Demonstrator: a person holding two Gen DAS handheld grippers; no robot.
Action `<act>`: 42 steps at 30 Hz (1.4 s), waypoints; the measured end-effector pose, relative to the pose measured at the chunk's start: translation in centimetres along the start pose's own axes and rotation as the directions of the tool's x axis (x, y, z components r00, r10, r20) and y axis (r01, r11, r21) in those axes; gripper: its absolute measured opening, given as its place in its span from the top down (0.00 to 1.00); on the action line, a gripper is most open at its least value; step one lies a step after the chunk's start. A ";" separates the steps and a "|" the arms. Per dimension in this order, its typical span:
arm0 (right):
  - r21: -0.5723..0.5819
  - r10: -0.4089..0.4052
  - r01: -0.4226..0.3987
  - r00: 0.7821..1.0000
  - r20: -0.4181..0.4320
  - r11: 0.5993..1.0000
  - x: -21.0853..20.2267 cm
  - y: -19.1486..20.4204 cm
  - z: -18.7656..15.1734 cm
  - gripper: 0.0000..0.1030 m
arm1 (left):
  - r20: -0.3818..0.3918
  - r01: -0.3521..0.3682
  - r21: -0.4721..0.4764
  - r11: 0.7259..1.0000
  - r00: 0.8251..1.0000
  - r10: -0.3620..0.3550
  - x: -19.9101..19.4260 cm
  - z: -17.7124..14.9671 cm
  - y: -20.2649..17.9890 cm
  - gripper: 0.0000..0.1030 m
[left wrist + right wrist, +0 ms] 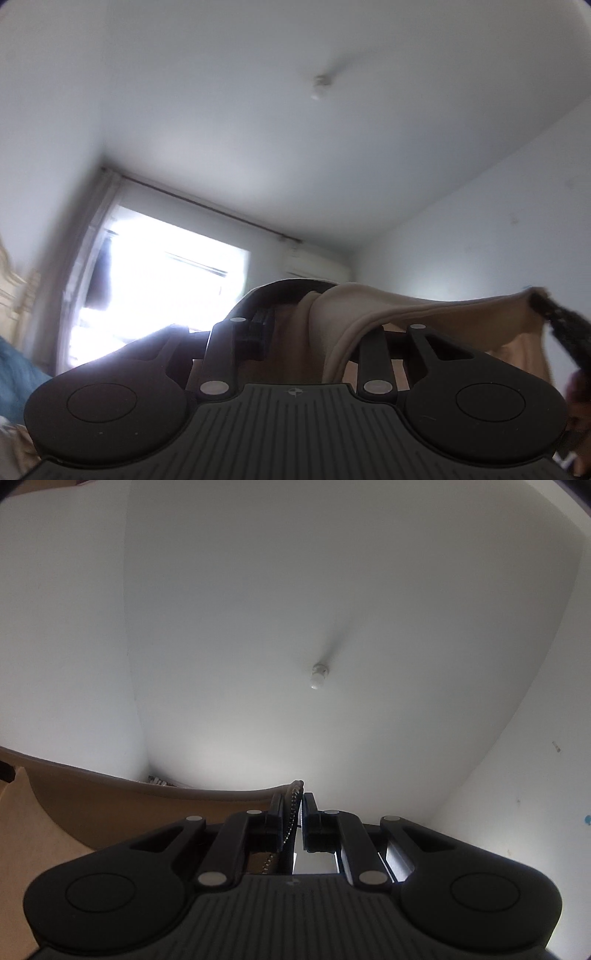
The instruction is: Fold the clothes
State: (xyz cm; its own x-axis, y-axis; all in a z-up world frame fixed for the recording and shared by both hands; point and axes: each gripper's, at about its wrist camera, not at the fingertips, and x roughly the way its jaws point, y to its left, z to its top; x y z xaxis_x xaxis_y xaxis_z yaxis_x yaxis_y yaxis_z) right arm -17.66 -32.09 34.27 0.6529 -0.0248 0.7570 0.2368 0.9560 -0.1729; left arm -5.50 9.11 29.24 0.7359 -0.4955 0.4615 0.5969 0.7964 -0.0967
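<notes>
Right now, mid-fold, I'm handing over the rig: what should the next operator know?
Left gripper: closed on a bunched edge of the beige garment, raised toward the ceiling.
Right gripper: shut on the garment's dark lace trim, also raised.
The cloth hangs stretched between both grippers.
Done: garment picked up. No fold shows yet.
Left: lay it flat, fold it.

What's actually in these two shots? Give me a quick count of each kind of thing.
Hand-held gripper: 2, the left hand-held gripper and the right hand-held gripper, each shut on the garment
Beige garment with black trim: 1
Ceiling bulb: 1
Window: 1
Air conditioner: 1
Total: 6
</notes>
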 end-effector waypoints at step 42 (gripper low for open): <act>-0.009 0.088 -0.238 0.392 -0.916 0.971 15.7 22.8 -68.4 0.91 | -0.883 -0.561 -0.068 0.825 0.420 0.212 25.2 -47.2 30.9 0.70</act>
State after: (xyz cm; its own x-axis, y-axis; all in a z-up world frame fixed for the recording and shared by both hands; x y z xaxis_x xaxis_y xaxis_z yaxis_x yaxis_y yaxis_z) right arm 47.19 -30.63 -0.86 0.9356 -0.1932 -0.2955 0.0806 0.9318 -0.3539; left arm 46.57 4.93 -3.73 0.7176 -0.3450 -0.6050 0.1018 0.9113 -0.3990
